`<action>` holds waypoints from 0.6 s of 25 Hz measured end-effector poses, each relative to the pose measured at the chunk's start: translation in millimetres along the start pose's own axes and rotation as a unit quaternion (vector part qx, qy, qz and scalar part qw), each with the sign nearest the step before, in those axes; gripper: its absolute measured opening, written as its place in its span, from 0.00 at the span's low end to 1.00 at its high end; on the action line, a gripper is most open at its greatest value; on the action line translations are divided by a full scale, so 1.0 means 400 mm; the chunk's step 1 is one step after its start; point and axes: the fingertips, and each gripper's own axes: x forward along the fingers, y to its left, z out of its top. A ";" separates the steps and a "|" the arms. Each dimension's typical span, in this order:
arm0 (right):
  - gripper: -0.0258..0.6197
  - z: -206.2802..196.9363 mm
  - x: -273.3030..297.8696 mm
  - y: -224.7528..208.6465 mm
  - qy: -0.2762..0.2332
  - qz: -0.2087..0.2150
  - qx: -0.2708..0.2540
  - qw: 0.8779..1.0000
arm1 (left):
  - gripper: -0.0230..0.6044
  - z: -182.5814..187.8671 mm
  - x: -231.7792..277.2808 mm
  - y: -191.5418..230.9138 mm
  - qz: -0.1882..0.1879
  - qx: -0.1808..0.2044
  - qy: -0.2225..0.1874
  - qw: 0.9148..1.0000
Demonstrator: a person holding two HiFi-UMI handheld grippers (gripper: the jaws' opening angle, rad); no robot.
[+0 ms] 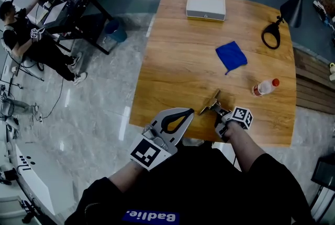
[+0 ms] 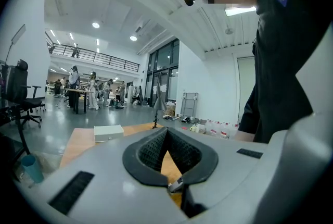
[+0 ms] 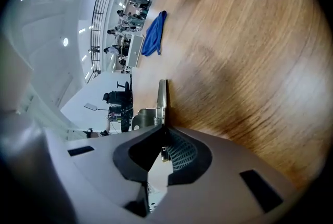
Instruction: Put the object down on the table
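My right gripper (image 1: 221,111) is shut on a small metal piece (image 1: 210,103), a flat strip with a bracket, close to the front edge of the wooden table (image 1: 178,67). In the right gripper view the strip (image 3: 162,97) sticks out past the right gripper (image 3: 162,126) with its edge right against the wood; I cannot tell whether it touches. My left gripper (image 1: 187,112) hovers at the table's front edge, left of the metal piece, jaws together and nothing between them. The left gripper (image 2: 167,131) points level over the tabletop.
A plastic bottle (image 1: 265,87) with a red cap lies right of the metal piece. A blue cloth (image 1: 231,56) lies mid-table, a white box (image 1: 205,7) at the far edge, a black looped object (image 1: 271,34) far right. A person (image 1: 21,35) sits at left.
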 end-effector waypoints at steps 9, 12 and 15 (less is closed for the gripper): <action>0.21 -0.001 -0.009 0.014 0.002 -0.001 -0.019 1.000 | 0.05 0.003 -0.008 -0.010 -0.003 -0.002 -0.001 1.000; 0.21 -0.004 -0.021 0.019 0.004 -0.007 -0.027 1.000 | 0.05 0.006 -0.007 -0.011 -0.005 -0.003 -0.004 1.000; 0.21 -0.007 -0.036 0.013 0.007 -0.017 -0.035 0.999 | 0.05 0.007 -0.008 -0.013 -0.007 -0.005 -0.007 1.000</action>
